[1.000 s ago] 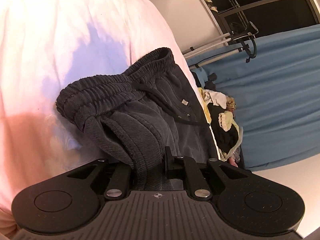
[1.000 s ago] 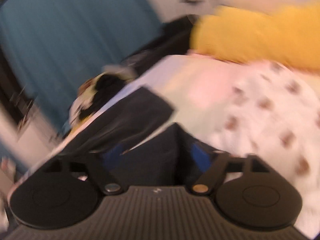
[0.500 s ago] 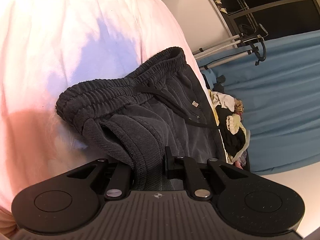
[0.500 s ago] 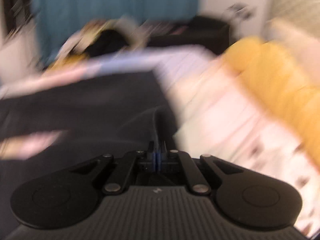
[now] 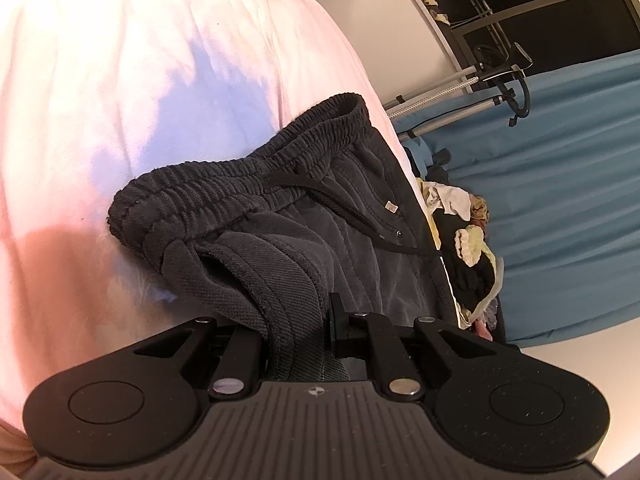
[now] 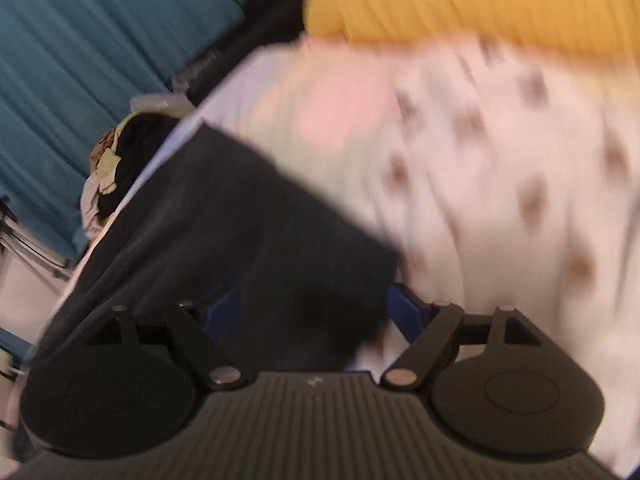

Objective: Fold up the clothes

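Dark grey sweatpants (image 5: 320, 208) lie on a pale pink bedspread (image 5: 140, 80), elastic waistband and drawstring towards the far side. My left gripper (image 5: 296, 324) is shut on a ribbed fold of the sweatpants close to the camera. In the blurred right wrist view, the dark fabric (image 6: 240, 232) lies over the bed, and my right gripper (image 6: 316, 312) stands open with its blue-padded fingers (image 6: 404, 312) spread either side of the cloth edge.
A pile of mixed clothes (image 5: 468, 240) lies past the bed edge by a blue curtain (image 5: 568, 200). A metal rack (image 5: 480, 80) stands behind. A yellow blanket (image 6: 480, 0) and a spotted white sheet (image 6: 500, 160) lie to the right.
My right gripper was shut on the dark fabric half a second ago and has opened, swinging round. My left gripper holds its fold, barely shifted.
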Action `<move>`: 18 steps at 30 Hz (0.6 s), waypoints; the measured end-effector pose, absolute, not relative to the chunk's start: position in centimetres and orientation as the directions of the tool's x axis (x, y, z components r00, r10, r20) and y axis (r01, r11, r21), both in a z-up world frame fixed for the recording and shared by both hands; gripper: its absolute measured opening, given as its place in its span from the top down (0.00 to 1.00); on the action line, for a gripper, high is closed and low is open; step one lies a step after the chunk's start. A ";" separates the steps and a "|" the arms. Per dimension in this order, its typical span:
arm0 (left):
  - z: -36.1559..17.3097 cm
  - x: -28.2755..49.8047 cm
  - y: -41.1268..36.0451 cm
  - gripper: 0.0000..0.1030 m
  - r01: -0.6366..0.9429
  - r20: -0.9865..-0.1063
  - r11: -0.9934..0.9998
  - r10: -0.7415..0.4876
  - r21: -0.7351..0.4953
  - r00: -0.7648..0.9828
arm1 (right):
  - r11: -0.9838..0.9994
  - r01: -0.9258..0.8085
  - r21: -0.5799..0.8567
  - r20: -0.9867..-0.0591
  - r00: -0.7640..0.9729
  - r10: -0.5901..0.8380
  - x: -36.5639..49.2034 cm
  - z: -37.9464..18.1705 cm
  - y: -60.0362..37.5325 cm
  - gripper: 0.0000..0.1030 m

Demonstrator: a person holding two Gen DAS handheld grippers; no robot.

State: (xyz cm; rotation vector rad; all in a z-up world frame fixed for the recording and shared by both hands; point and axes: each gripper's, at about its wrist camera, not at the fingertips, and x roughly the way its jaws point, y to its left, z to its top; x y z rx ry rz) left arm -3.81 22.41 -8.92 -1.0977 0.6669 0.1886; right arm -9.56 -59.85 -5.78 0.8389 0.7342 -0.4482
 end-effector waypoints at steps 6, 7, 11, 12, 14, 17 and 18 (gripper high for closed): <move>-9.0 -4.1 22.4 0.88 -0.465 -0.588 0.452 -0.179 -0.761 0.789 | 0.555 0.647 0.523 -0.764 0.645 -0.033 -9.5 -6.6 -56.5 0.22; -9.0 -4.1 22.4 0.88 -0.465 -0.587 0.450 -0.179 -0.762 0.790 | 0.554 0.644 0.527 -0.758 0.651 -0.035 -9.1 -6.6 -56.3 0.25; -8.7 -4.2 22.7 0.88 -0.462 -0.575 0.438 -0.167 -0.771 0.801 | 0.573 0.632 0.521 -0.729 0.679 -0.087 -7.9 -6.4 -56.3 0.97; -8.5 -4.3 22.9 0.89 -0.462 -0.570 0.433 -0.159 -0.774 0.806 | 0.583 0.603 0.545 -0.691 0.716 -0.096 -8.1 -5.8 -56.2 0.97; -7.3 -4.3 23.1 0.90 -0.457 -0.564 0.455 -0.129 -0.764 0.815 | 0.604 0.571 0.556 -0.633 0.762 -0.137 -7.5 -3.6 -55.9 0.98; -5.0 -3.2 22.8 0.90 -0.435 -0.554 0.510 -0.101 -0.742 0.826 | 0.574 0.534 0.621 -0.546 0.820 -0.172 -5.6 -1.1 -56.4 0.98; -4.1 -2.3 22.7 0.90 -0.432 -0.553 0.520 -0.096 -0.737 0.827 | 0.563 0.530 0.634 -0.528 0.829 -0.185 -4.4 -0.4 -56.5 0.98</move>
